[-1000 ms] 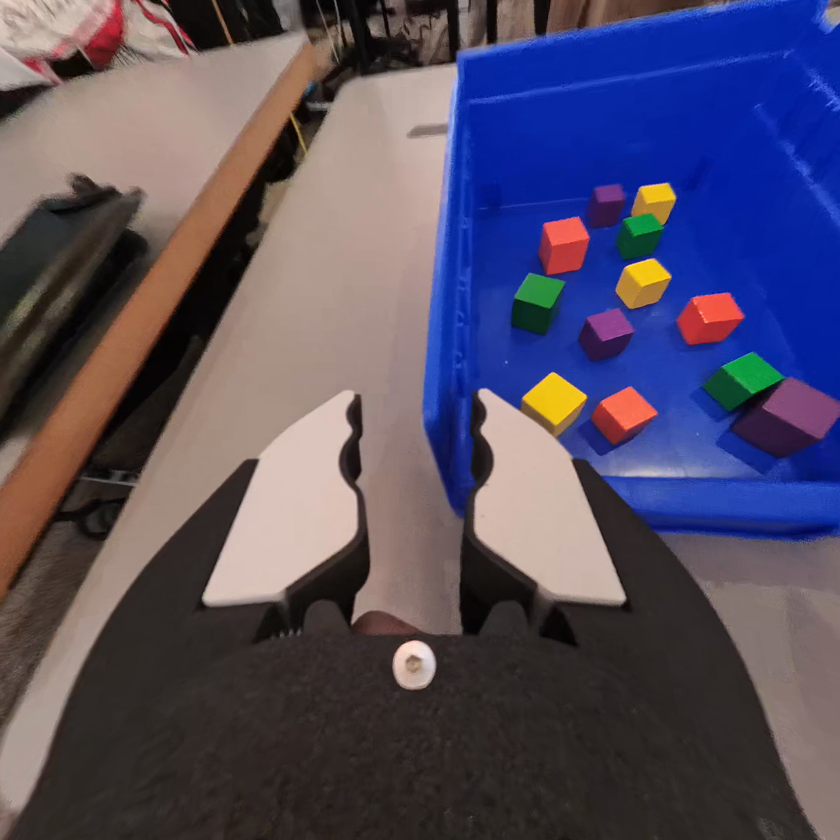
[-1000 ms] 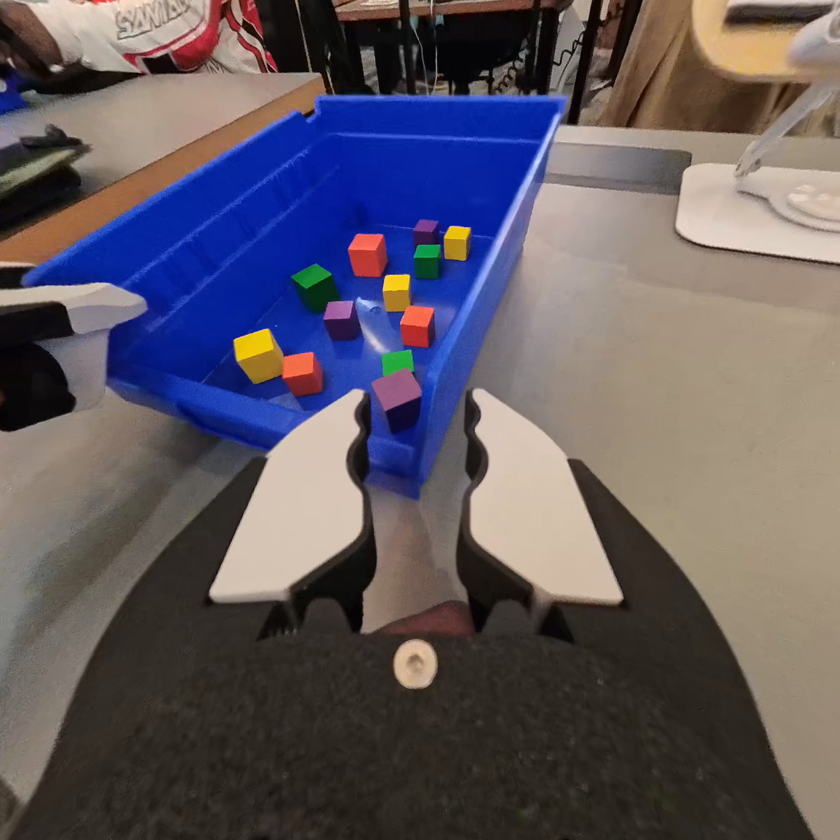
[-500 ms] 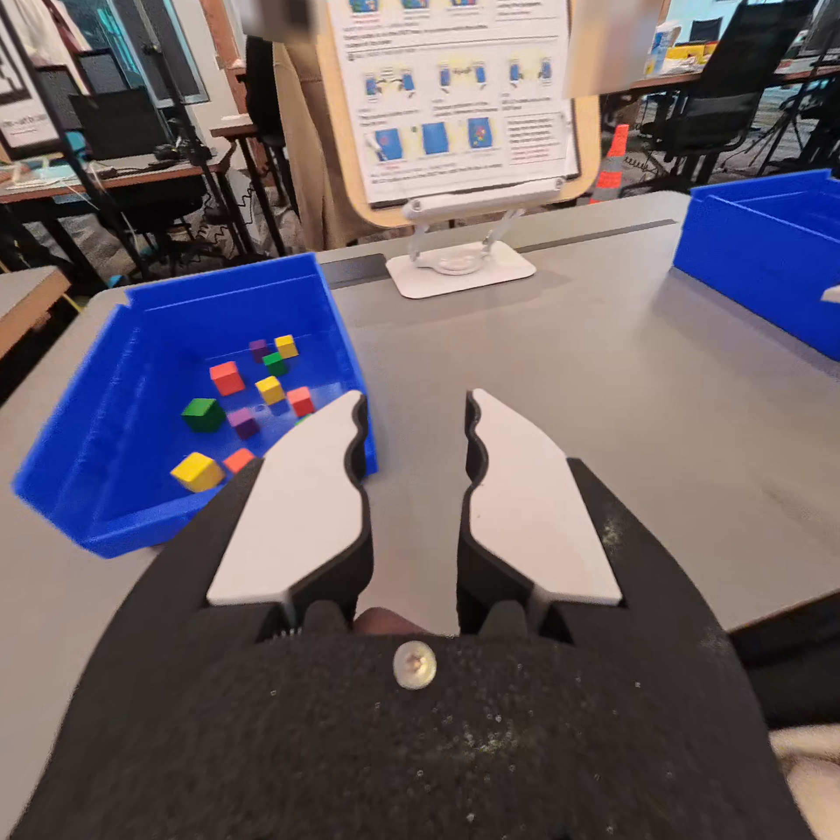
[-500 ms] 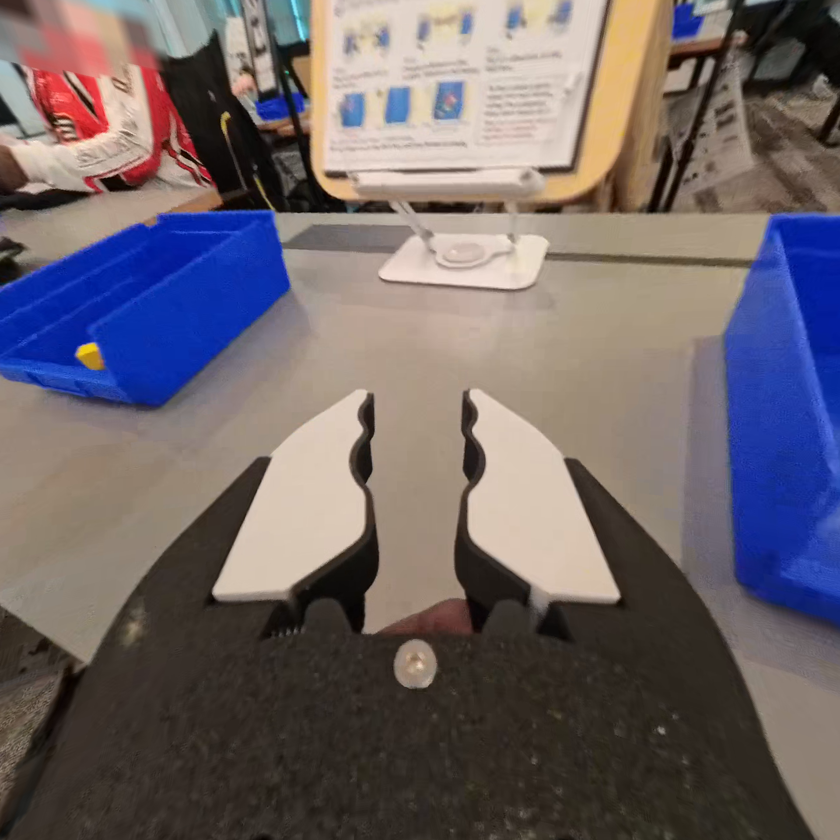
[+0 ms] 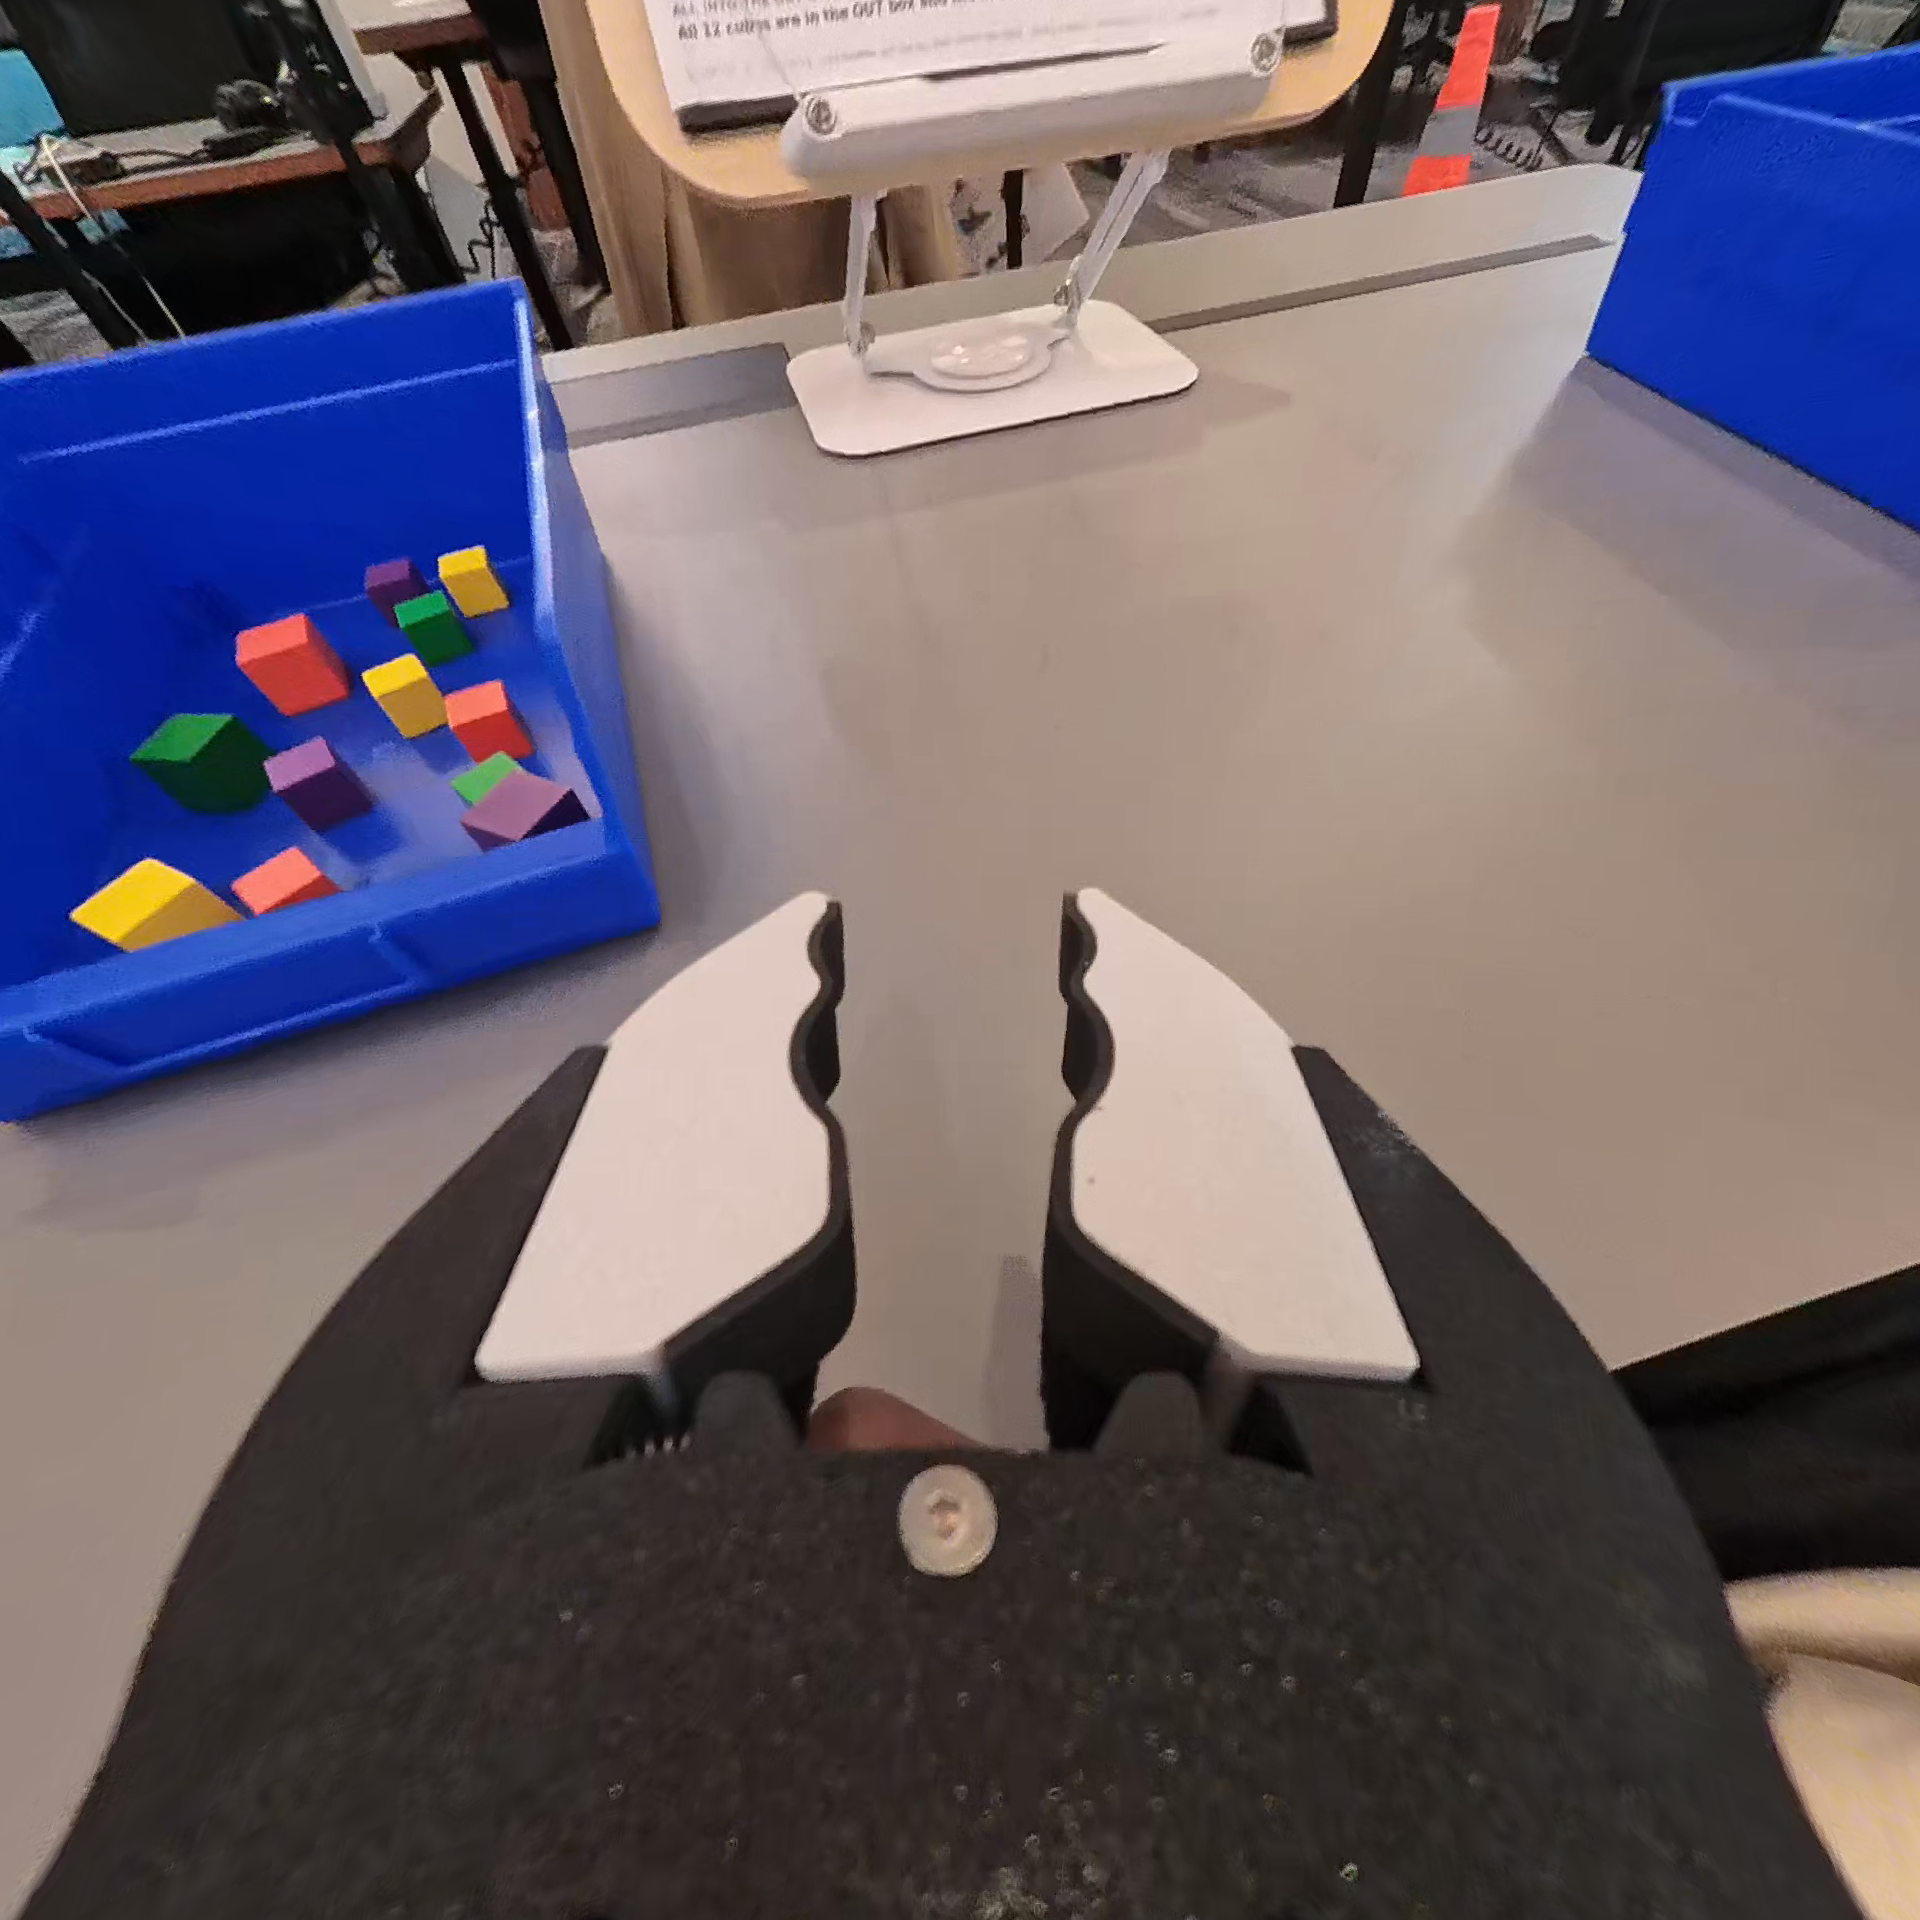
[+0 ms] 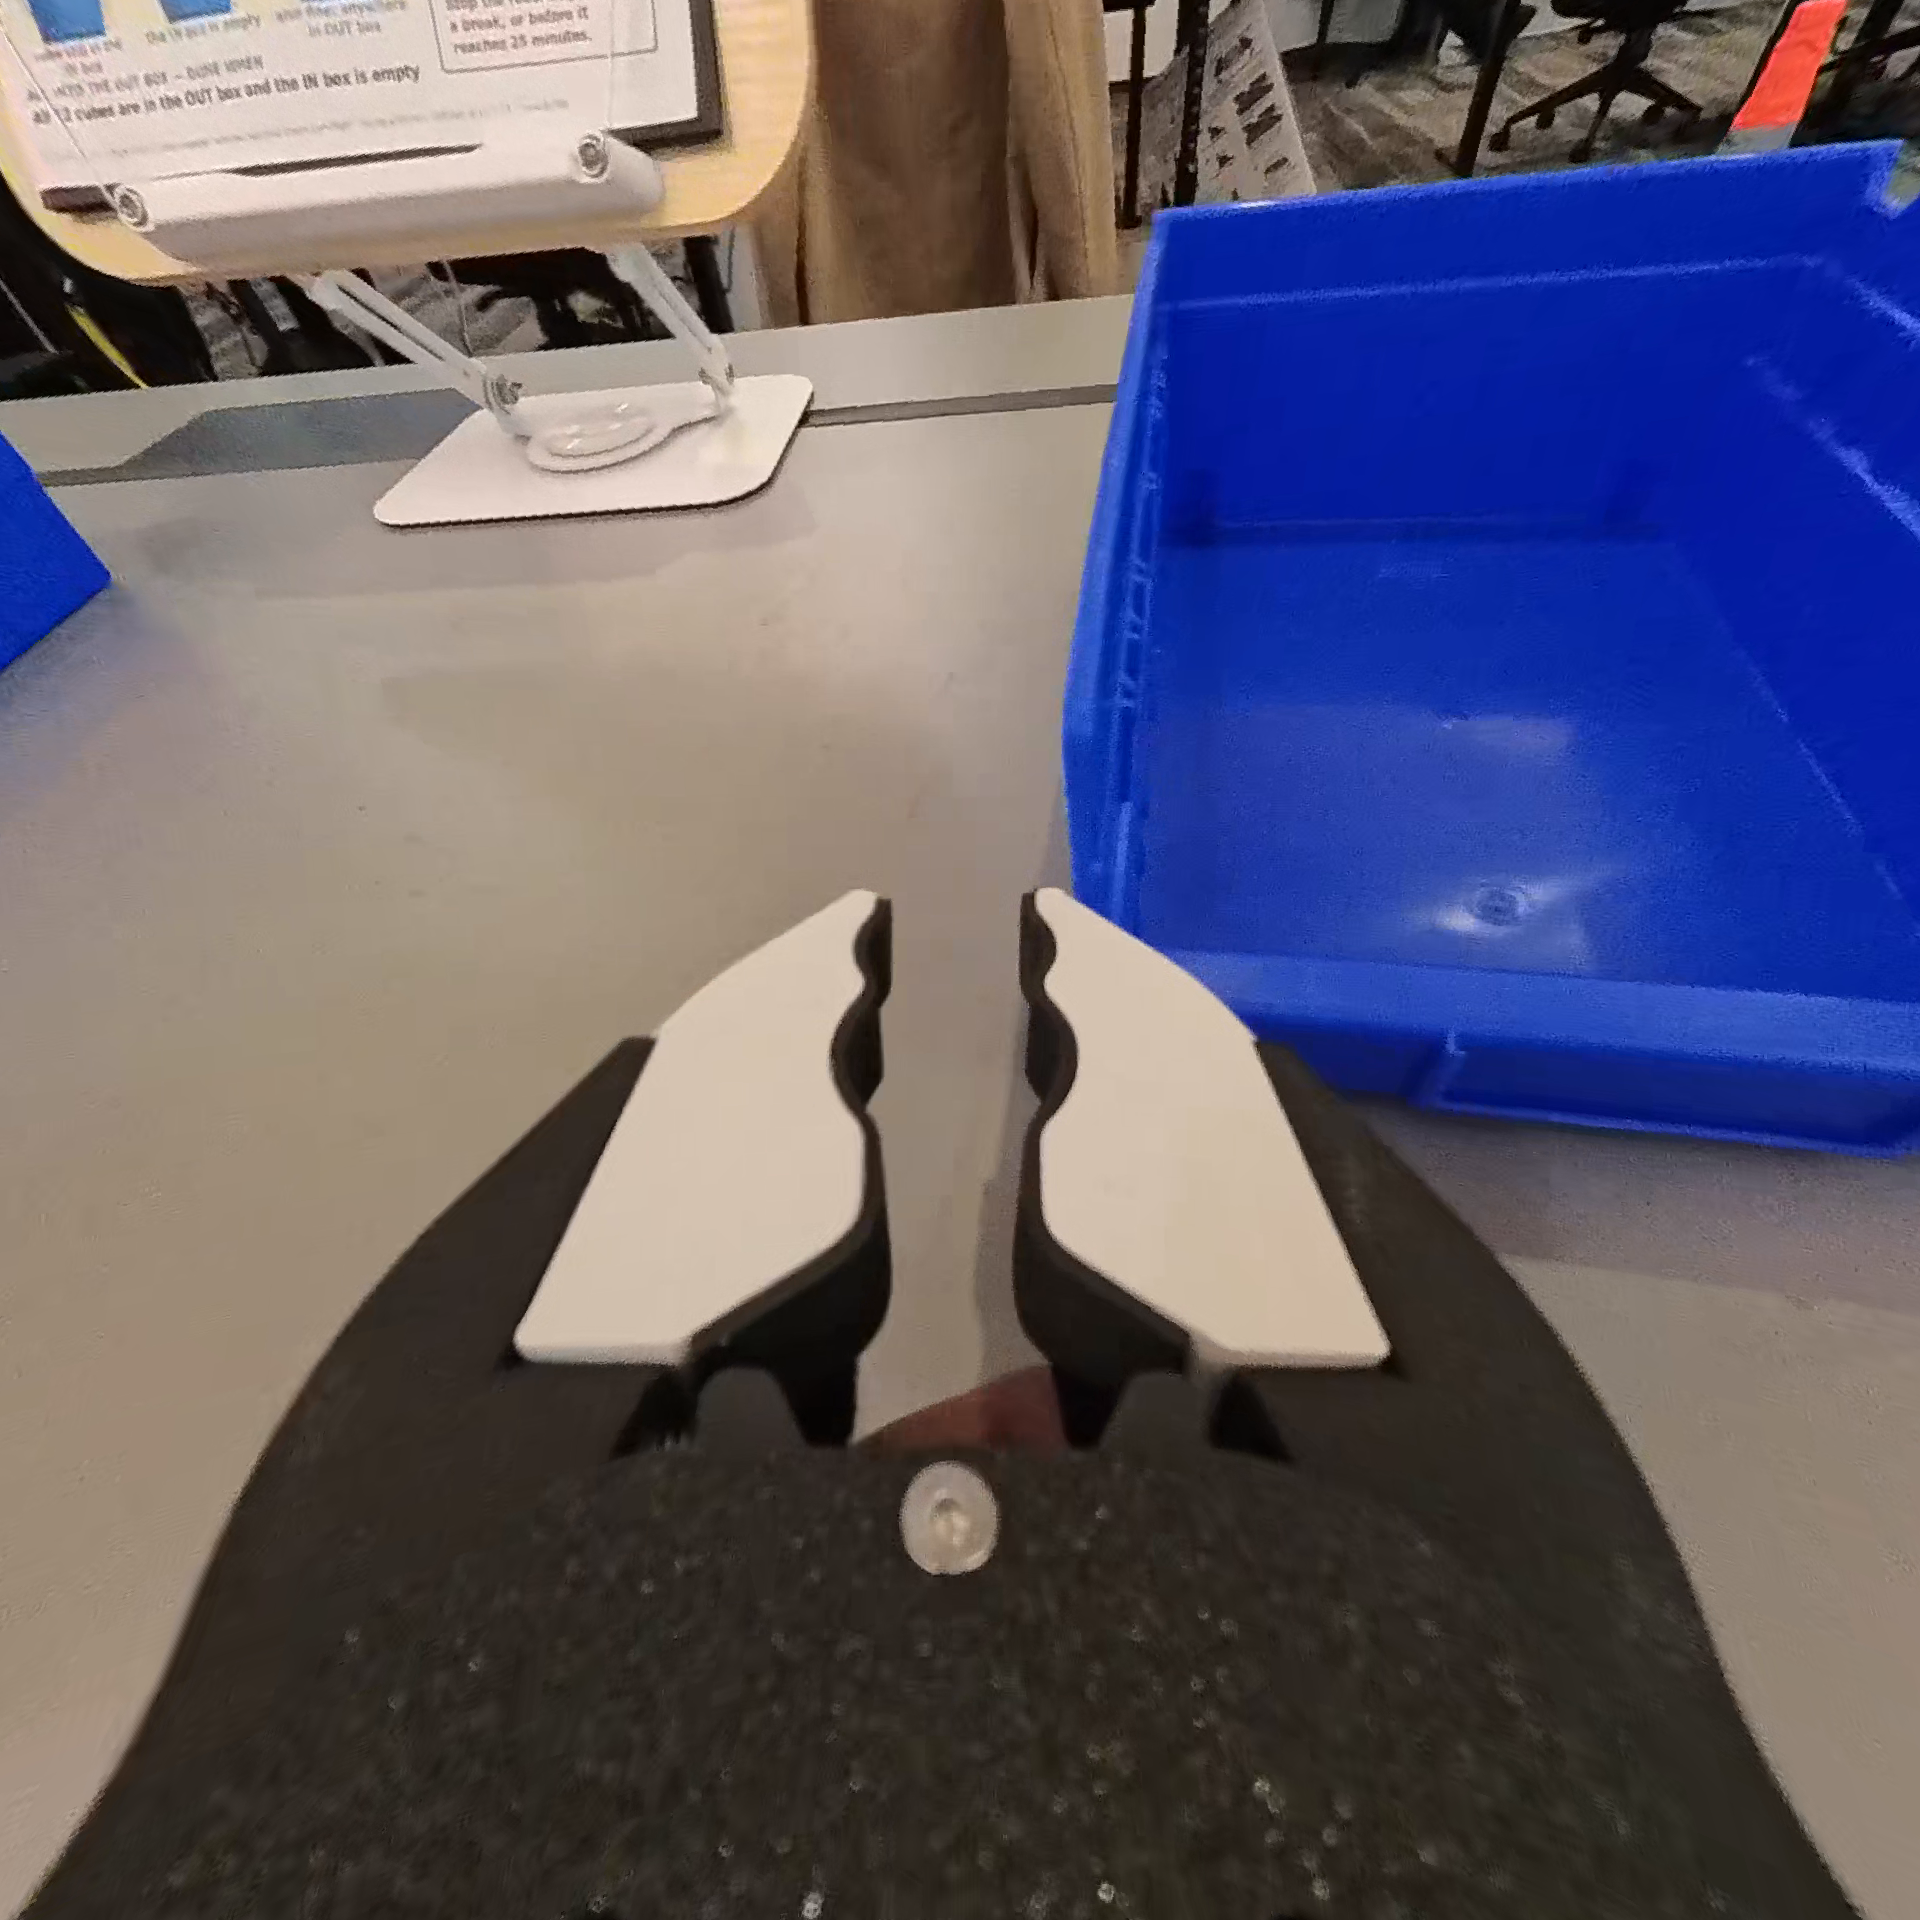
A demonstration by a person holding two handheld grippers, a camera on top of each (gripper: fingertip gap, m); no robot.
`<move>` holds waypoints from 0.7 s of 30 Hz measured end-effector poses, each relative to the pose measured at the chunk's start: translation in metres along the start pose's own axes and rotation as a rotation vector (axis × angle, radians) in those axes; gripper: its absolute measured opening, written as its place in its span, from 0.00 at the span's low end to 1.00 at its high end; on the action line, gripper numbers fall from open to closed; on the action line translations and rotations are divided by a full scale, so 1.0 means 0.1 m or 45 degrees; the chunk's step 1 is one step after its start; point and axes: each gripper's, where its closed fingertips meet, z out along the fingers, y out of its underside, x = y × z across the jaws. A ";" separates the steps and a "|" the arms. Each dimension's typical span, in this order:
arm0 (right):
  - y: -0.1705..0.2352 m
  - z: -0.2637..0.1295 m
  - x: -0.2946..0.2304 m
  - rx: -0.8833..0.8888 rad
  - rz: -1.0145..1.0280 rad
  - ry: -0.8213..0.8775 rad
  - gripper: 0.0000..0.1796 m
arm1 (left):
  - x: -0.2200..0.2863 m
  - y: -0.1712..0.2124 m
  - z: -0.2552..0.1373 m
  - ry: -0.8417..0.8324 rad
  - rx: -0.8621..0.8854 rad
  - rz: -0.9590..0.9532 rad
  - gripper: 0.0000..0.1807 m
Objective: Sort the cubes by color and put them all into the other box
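Left wrist view shows left gripper (image 5: 948,914) open, empty, small coloured wooden cubes (image 5: 291,662) in blue plastic bin (image 5: 312,977) far left; right wrist view shows right gripper (image 6: 956,914) open, empty blue plastic box (image 6: 1662,1023) right.

The table (image 5: 1195,748) was plain grey. At its left edge sat a bright blue box (image 5: 312,997) holding cubes (image 5: 312,727) in four colours: yellow, orange-red, green and purple, all unpatterned. Toward its right edge stood a second box (image 6: 1132,727) of the same blue. Each gripper, the left (image 5: 948,909) and the right (image 6: 956,906), was speckled black with pale grey finger plates. At the far edge rose a white stand (image 5: 992,379) carrying a tan wooden board (image 5: 1340,62).
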 end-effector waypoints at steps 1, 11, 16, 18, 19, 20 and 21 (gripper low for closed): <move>0.00 -0.01 0.02 -0.003 0.002 0.009 0.13 | -0.02 0.02 0.00 -0.010 -0.003 -0.008 0.22; -0.06 -0.56 -0.61 0.276 -0.124 -0.126 0.20 | -0.17 -0.11 -0.23 -0.222 0.189 -0.071 0.22; -0.01 -0.75 -0.89 0.331 -0.181 -0.159 0.20 | -0.13 -0.15 -0.32 -0.226 0.242 -0.088 0.22; -0.01 -0.76 -0.90 0.337 -0.203 -0.138 0.20 | -0.12 -0.12 -0.30 -0.221 0.238 -0.094 0.22; 0.00 -0.76 -0.88 0.336 -0.205 -0.130 0.20 | -0.12 -0.10 -0.29 -0.216 0.226 -0.099 0.22; 0.00 -0.75 -0.87 0.332 -0.198 -0.128 0.20 | -0.12 -0.07 -0.27 -0.209 0.214 -0.108 0.22; 0.01 -0.74 -0.85 0.326 -0.185 -0.130 0.20 | -0.12 -0.04 -0.24 -0.200 0.202 -0.118 0.22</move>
